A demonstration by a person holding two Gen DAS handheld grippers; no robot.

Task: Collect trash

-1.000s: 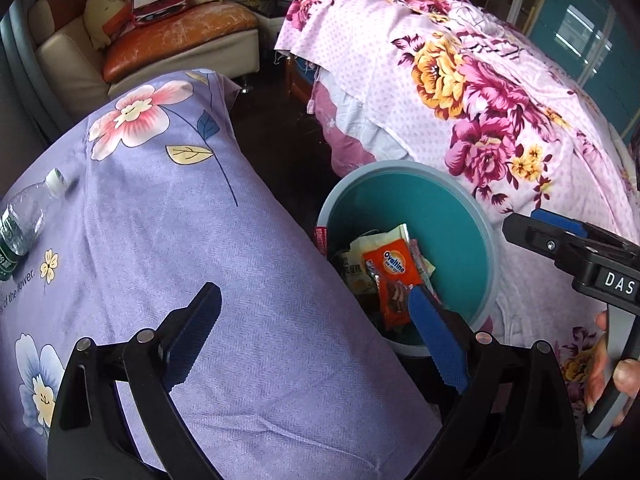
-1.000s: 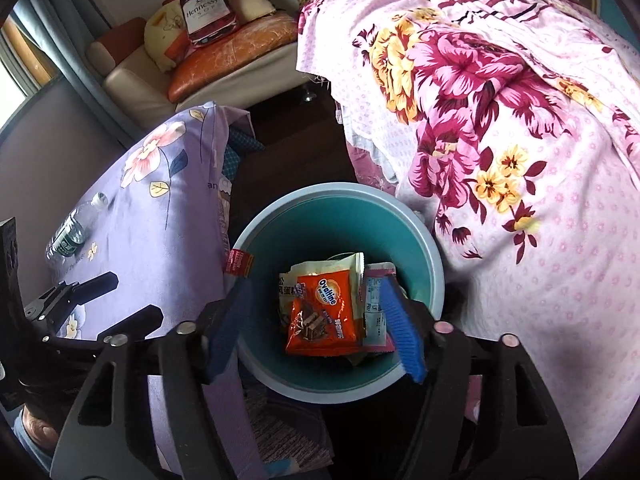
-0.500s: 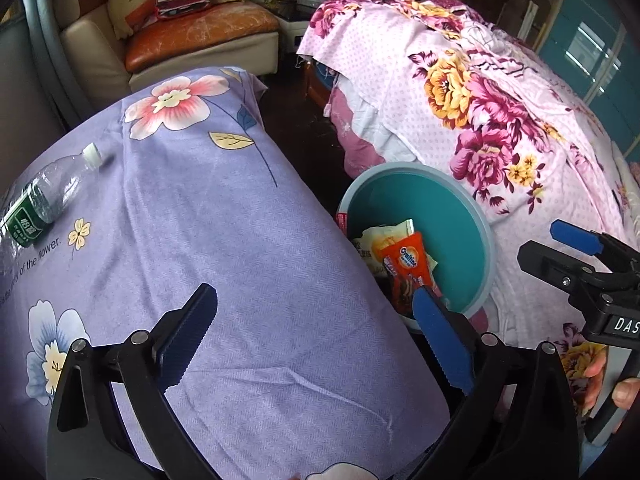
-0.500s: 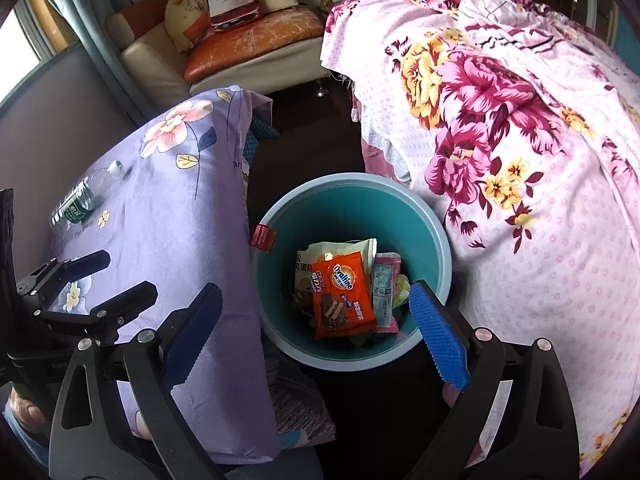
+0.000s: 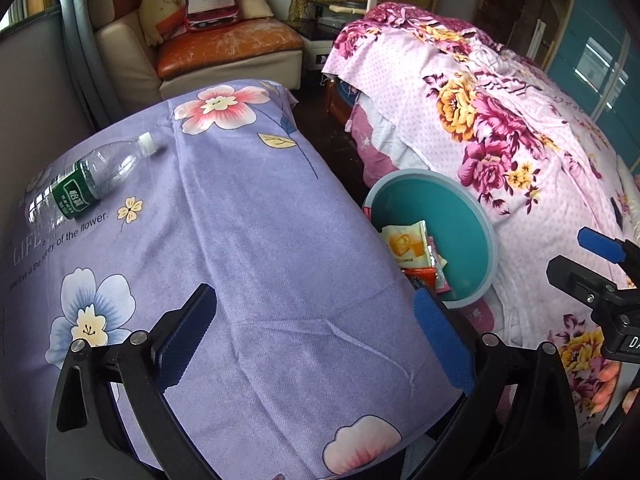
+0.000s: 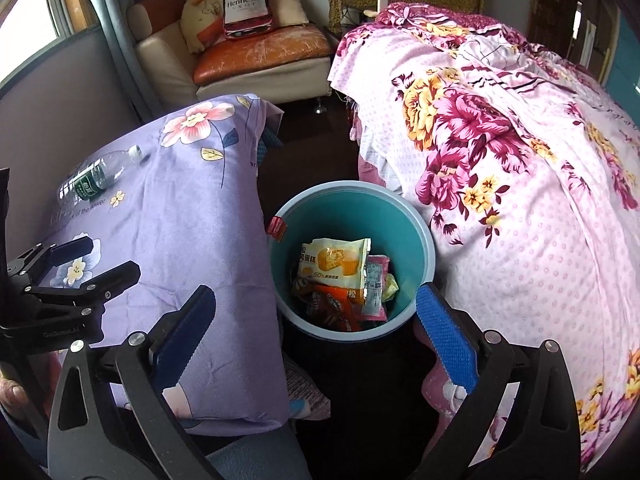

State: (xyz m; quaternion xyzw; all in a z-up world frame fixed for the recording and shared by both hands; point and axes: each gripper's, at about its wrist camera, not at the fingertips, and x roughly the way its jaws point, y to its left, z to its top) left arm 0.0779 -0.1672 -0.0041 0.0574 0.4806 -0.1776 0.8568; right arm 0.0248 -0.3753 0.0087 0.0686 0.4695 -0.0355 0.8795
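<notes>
A teal trash bin (image 6: 329,216) stands on the floor between the purple-covered table and the bed, holding a yellow snack packet (image 6: 332,262), an orange wrapper (image 6: 332,306) and other wrappers. My right gripper (image 6: 315,298) hovers above its near rim with its jaws opening and nothing between them. My left gripper (image 5: 312,300) is open and empty over the purple cloth (image 5: 260,220), left of the bin (image 5: 456,236). An empty plastic bottle (image 5: 88,184) with a green label lies on the cloth's far left, well beyond the left fingers; it also shows in the right wrist view (image 6: 98,176).
A bed with a pink floral cover (image 6: 520,200) flanks the bin on the right. A cream sofa with an orange cushion (image 6: 260,56) sits at the back. Dark floor (image 6: 312,148) runs between table and bed. A red tag (image 6: 276,227) hangs at the bin's rim.
Both grippers have drawn back and risen away from the bin. The right jaws have spread wider. The orange wrapper now lies lower in the bin. The bottle has come into fuller view.
</notes>
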